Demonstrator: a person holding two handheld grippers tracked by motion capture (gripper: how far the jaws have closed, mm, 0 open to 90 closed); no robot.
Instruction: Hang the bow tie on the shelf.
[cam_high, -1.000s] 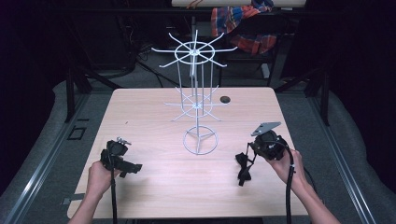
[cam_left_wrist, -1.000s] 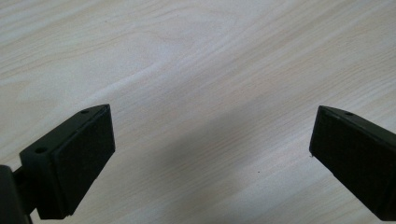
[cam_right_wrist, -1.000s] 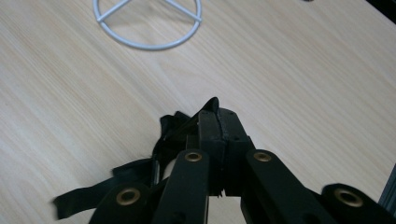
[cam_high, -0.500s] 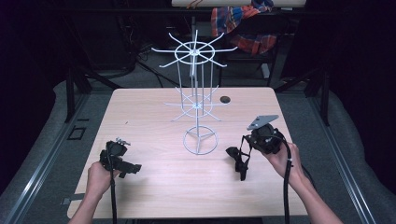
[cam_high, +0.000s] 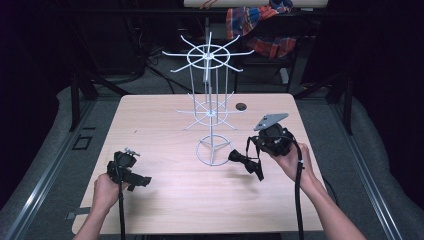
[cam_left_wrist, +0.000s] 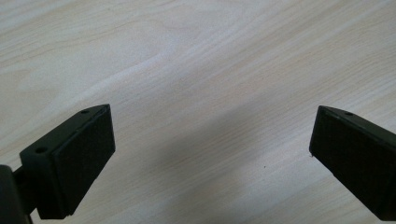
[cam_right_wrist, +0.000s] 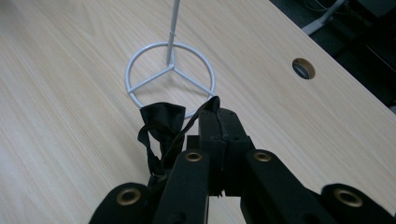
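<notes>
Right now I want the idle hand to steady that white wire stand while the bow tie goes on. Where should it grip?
Grip the stand's upright pole low down, above the ring base, coming level from the left gripper's side: the pole is thin, vertical and bare there, below the spoke tiers.

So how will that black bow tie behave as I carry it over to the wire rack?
The black bow tie droops from the shut right claw, so it's probably floppy and light and may swing. Its strap hangs in loops, which could snag on the white wire rack. The rack looks slender and tall, so a bump might tip it.
</notes>
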